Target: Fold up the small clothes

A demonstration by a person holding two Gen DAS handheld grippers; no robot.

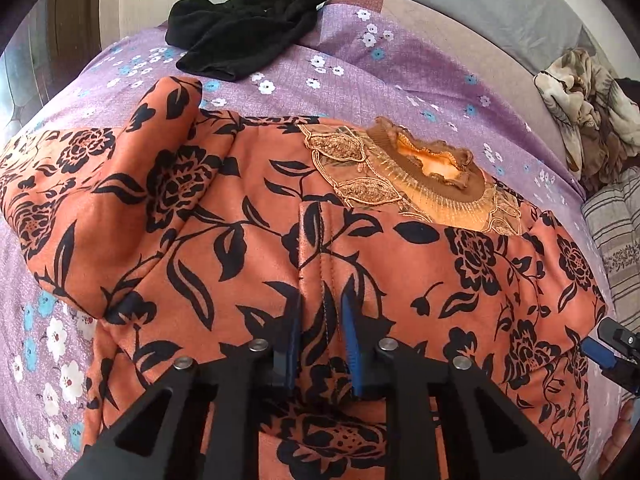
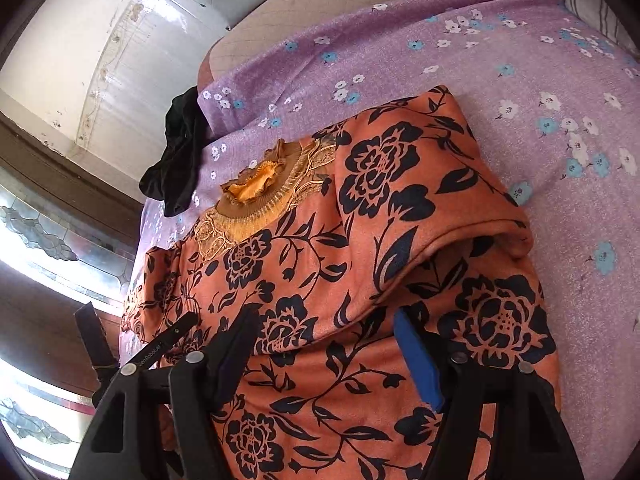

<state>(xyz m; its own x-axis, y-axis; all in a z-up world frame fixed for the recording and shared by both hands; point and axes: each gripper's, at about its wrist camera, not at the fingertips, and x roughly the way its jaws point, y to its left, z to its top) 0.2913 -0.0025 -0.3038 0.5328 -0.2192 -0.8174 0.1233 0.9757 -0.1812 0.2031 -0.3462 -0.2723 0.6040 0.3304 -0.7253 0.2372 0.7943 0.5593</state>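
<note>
The right gripper (image 2: pixel 324 344) hangs wide-jawed over an orange, black-flowered fabric garment (image 2: pixel 320 264) spread on a purple floral bedsheet (image 2: pixel 500 92).

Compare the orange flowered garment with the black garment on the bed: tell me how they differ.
The orange flowered garment is printed with black blossoms and has an embroidered collar; the black garment is plain. The orange one lies spread out under both grippers, its sleeves folded inward; the black one sits crumpled near the bed's far edge, untouched. The orange one covers far more of the bedsheet. Both rest on that purple sheet.
</note>
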